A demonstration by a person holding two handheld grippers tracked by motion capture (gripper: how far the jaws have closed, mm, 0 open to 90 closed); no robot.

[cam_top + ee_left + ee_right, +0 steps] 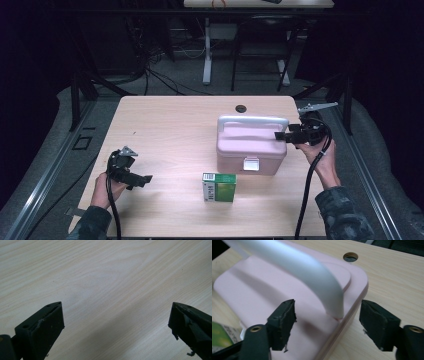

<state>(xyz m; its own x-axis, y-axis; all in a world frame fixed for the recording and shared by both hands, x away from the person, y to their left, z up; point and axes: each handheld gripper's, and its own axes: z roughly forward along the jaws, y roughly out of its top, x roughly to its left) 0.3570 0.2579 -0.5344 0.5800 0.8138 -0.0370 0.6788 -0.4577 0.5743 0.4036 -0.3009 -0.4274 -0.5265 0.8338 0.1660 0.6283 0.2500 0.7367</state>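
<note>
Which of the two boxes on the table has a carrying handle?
The pink plastic box with the white arched handle, beside the right gripper. The small green carton in front of it has none.

A light wooden table (165,125) with a pale grain carries two things. A pink box (250,150) with a white handle (252,120) raised over its lid sits right of the middle, its white latch facing the person. Just in front of it and a little to the left stands a small green carton (219,187), close by but apart. Near the far edge is a round hole (241,108)
</note>
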